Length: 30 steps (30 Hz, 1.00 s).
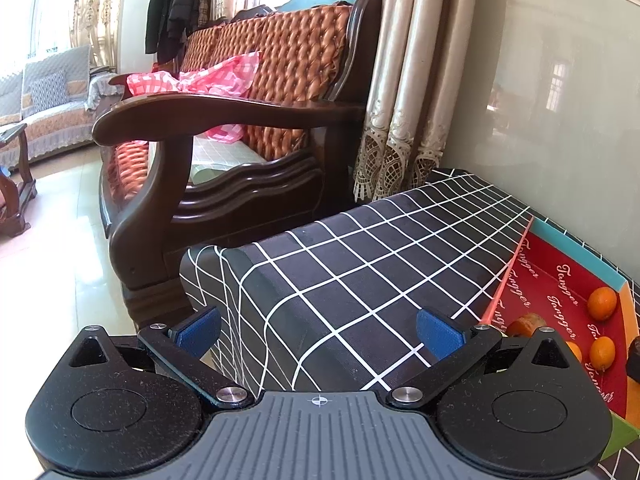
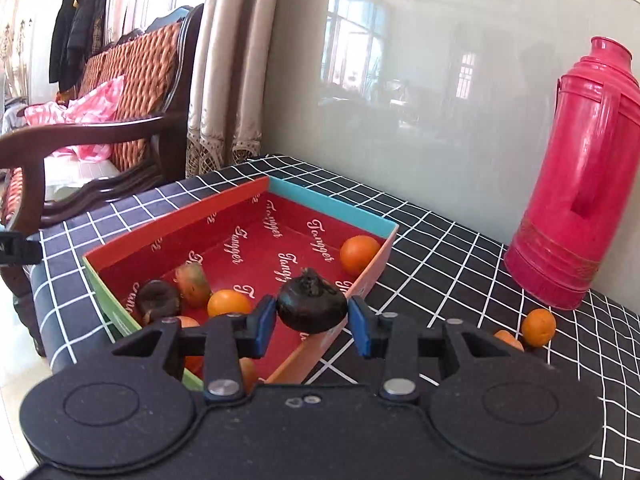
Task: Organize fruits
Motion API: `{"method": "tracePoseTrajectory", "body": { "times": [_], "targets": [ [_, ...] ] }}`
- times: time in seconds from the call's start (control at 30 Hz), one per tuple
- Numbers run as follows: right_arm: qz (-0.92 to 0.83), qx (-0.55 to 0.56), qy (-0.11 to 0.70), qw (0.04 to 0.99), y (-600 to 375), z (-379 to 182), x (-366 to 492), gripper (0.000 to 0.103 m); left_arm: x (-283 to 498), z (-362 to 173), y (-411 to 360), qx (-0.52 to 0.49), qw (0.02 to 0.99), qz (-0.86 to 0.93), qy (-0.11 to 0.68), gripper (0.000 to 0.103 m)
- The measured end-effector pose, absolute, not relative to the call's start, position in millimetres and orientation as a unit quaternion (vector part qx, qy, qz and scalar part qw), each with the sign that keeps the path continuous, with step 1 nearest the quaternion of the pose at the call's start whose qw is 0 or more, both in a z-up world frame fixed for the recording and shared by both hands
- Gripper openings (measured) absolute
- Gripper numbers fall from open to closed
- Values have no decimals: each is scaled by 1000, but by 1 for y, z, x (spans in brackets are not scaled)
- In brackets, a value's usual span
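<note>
- Your right gripper (image 2: 312, 322) has the dark round fruit (image 2: 312, 306) between its blue pads, with slight gaps on both sides, above the red box's (image 2: 176, 224) near wall.
- Your left gripper (image 1: 318, 330) is wide open and empty over the checked cloth (image 1: 360, 264).
- Oranges lie inside the box; one orange (image 2: 539, 327) sits outside, near the pink thermos (image 2: 576, 176).

The right gripper (image 2: 312, 320) hung over the red box (image 2: 176, 224), a dark fruit (image 2: 312, 307) between its blue pads (image 2: 264, 326), a gap showing on each side. At three o'clock an orange (image 2: 538, 327) lay on the checked cloth (image 2: 440, 248), a pink thermos (image 2: 576, 184) at two.
</note>
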State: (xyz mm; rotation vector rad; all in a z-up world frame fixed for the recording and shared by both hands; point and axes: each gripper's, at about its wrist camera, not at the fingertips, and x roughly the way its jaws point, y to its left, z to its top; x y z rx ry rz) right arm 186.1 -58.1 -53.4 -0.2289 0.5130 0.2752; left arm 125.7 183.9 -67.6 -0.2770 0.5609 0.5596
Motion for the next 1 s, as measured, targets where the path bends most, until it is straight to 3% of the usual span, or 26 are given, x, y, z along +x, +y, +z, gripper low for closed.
{"method": "tracePoseTrajectory", "body": {
  "times": [0.13, 0.2, 0.27, 0.63, 0.8, 0.87, 1.0],
  "targets": [
    [135, -107, 249, 953, -62, -52, 184, 38, 126, -68, 184, -134, 914, 271, 272, 103],
    [131, -103, 241, 956, -66, -50, 182, 47, 126, -68, 183, -131, 914, 270, 273, 103],
    [127, -98, 227, 961, -70, -47, 178, 65, 127, -68, 181, -129, 915, 268, 274, 103],
    [127, -53, 195, 971, -108, -27, 166, 61, 130, -66, 166, -113, 919, 260, 273, 103],
    [68, -59, 172, 981, -132, -26, 158, 65, 132, -64, 157, -107, 922, 253, 273, 103],
    [32, -59, 164, 984, -143, -30, 155, 72, 133, -64, 150, -99, 924, 248, 272, 103],
    [-28, -43, 177, 983, -167, -41, 157, 74, 135, -60, 131, -77, 934, 229, 263, 103]
  ]
}}
